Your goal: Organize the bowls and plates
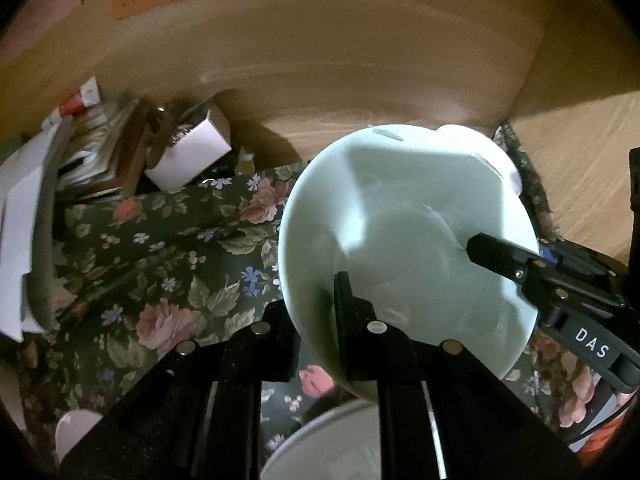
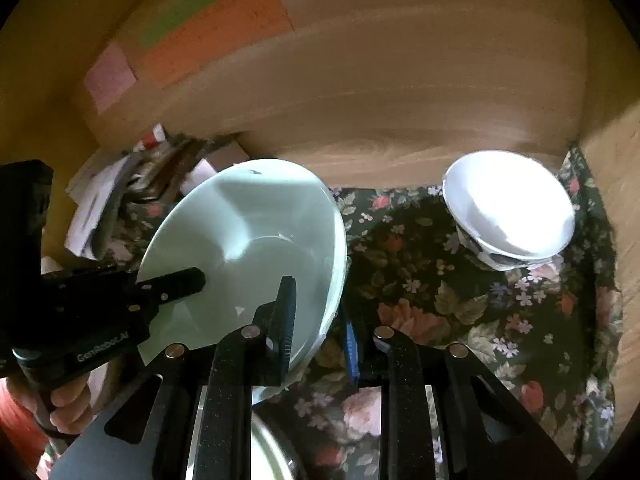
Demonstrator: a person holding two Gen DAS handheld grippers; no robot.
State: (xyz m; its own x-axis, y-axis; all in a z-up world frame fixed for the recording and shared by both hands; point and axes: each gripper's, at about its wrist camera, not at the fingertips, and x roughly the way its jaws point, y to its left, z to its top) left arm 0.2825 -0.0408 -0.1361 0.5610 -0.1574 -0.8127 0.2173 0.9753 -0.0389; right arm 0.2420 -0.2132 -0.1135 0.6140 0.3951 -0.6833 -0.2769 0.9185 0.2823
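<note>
Clearly both grippers are clamped on the pale green bowl, one at each side of its rim. The left gripper has one finger inside the wall and one outside; the right gripper pinches the opposite rim the same way. Held between them, the bowl is tilted above the floral cloth. It looks like glazed ceramic: heavy, rigid, slick, breakable. A white bowl sits well beyond the right fingers.

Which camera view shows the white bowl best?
The right wrist view: the white bowl stands whole on the floral cloth. The left wrist view shows only a white edge behind the green bowl.
</note>
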